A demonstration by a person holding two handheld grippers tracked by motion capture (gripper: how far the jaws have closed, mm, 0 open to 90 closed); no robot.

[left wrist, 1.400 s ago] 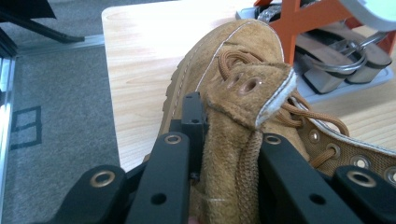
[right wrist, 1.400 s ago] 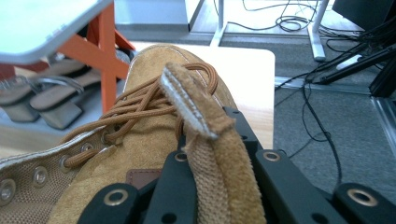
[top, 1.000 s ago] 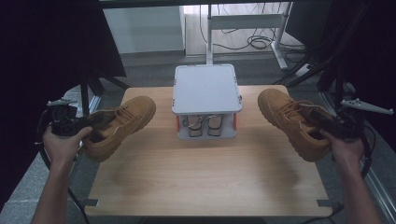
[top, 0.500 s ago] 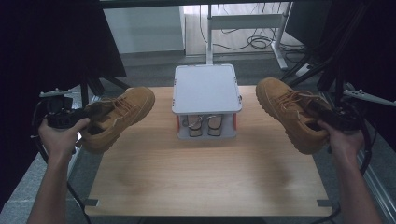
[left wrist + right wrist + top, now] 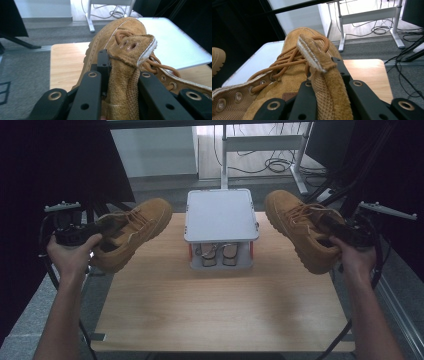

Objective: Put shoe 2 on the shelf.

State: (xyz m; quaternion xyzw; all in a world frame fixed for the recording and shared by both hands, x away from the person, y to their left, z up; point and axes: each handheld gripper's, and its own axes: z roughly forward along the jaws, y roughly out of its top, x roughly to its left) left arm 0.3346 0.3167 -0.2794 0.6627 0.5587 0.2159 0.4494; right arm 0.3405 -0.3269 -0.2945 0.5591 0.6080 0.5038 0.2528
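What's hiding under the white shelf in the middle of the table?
Under the white shelf sits a pair of pale shoes, heels facing the person. Their front parts are covered by the shelf top.

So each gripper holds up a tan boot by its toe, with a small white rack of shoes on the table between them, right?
Not quite: the left gripper and right gripper clamp each boot's collar at the heel end, as both gripper views show. The toes point away, toward the white rack.
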